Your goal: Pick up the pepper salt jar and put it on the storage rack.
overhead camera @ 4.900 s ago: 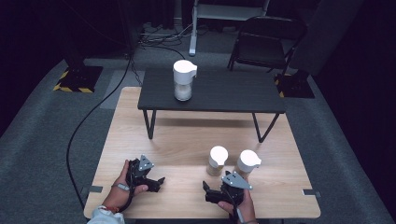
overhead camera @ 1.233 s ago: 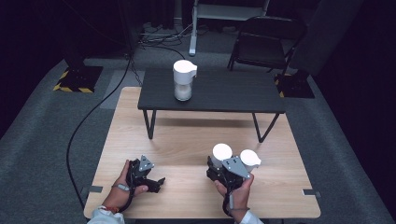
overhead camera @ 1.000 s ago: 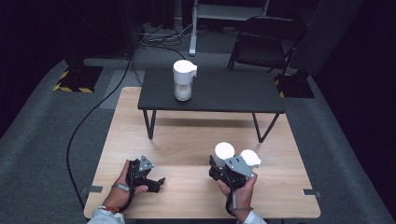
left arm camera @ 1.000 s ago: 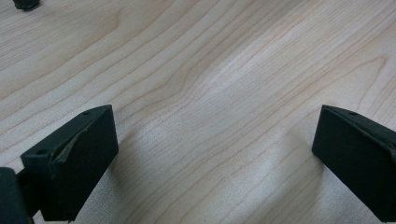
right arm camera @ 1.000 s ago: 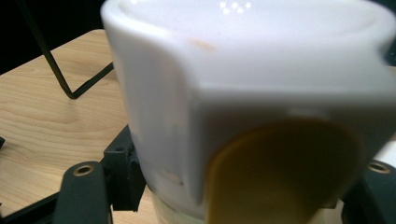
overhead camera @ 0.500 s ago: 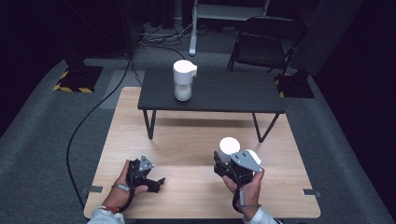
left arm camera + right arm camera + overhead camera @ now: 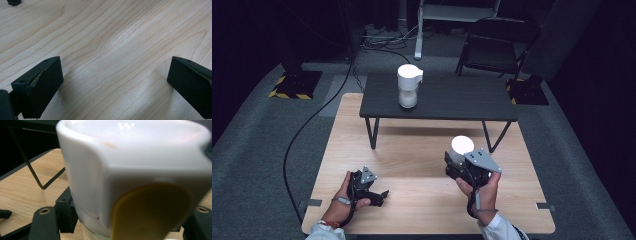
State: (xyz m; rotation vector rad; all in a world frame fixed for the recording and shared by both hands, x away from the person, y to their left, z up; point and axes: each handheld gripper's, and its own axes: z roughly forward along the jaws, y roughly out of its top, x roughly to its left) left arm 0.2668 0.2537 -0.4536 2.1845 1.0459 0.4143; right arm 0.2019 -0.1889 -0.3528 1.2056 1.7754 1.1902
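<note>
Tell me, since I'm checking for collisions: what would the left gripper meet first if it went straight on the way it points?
The left gripper, jaws open and empty, points down at the light wooden tabletop; it would likely meet that bare wood first.

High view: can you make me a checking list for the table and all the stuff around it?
Surface: light wooden table top, bare.
Job's things: white-lidded jar, gripped; a second jar stands upright on the small black table.
Clutter: nothing seen.
Grippers: left gripper open, low over bare wood; right gripper shut on the white-lidded jar.
Cables: black cable curving across the floor, left of the wooden table.
Surroundings: grey carpet, black folding chair behind, dark room.
</note>
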